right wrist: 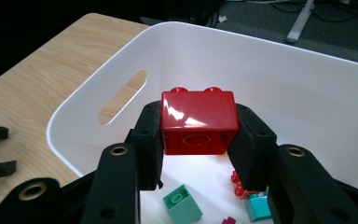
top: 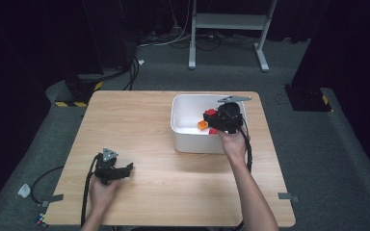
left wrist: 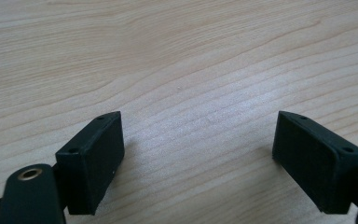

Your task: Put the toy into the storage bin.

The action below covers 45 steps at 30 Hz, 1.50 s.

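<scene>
We see the right gripper clenched on a glossy red plastic building brick over the white plastic bin; at seven o'clock, the left gripper rests released on the pale wooden table.

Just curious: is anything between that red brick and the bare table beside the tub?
Only the white plastic tub's wall. The right tongs hold the red plastic brick above the tub's inside; past the rim the wooden table looks bare.

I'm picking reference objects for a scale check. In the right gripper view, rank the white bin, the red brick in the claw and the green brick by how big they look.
1. White bin, largest.
2. Red brick, held high between the right claw's jaws; its nearness to the camera inflates it.
3. Green brick on the bin floor, smallest looking, but farther off, so true size against the red brick is unsure.
</scene>
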Motion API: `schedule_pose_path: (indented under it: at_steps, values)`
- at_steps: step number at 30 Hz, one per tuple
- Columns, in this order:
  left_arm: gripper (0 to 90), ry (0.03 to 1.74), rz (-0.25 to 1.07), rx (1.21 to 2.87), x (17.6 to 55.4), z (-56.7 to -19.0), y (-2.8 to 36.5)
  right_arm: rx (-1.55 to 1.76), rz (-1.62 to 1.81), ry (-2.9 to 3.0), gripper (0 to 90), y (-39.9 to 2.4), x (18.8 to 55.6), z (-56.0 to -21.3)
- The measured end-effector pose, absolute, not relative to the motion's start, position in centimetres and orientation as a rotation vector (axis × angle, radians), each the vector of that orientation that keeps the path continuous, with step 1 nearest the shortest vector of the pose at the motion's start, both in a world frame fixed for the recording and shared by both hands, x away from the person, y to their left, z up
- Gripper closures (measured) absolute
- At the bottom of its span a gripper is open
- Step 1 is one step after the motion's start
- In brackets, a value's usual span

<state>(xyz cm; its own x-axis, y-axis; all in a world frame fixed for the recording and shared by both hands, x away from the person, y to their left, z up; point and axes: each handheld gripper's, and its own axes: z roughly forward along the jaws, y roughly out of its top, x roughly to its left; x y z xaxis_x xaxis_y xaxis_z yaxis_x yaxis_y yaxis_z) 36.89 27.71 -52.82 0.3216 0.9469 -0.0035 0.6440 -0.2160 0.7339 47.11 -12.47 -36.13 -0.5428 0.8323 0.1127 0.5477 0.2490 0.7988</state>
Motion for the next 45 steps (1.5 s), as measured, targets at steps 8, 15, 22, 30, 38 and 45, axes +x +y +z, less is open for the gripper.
schedule_pose_path:
  at_steps: [8, 15, 22, 30, 38, 45]
  values:
    - [16.6, 1.399, 0.608, 1.95, 36.9, -52.8, 27.7, 1.346, 1.122, 2.188, 58.5, -12.5, 48.8, -37.2]
    - [16.6, 1.399, 0.607, 1.95, 36.9, -52.8, 27.7, 1.365, 1.108, 2.179, 54.8, -12.3, 49.7, -37.9]
    - [16.8, 1.398, 0.607, 1.951, 36.9, -52.8, 27.7, 1.363, 1.144, 2.177, 46.9, -12.8, 49.9, -38.4]
    - [16.9, 1.398, 0.607, 1.949, 36.9, -52.8, 27.7, 1.369, 1.308, 2.12, 43.7, -14.0, 48.4, -38.1]
    - [16.8, 1.397, 0.607, 1.951, 36.9, -52.8, 27.7, 1.348, 1.34, 2.077, 44.0, -15.5, 47.0, -37.8]
    - [16.8, 1.398, 0.607, 1.951, 36.9, -52.8, 27.7, 1.348, 1.385, 2.084, 44.1, -16.1, 45.9, -37.7]
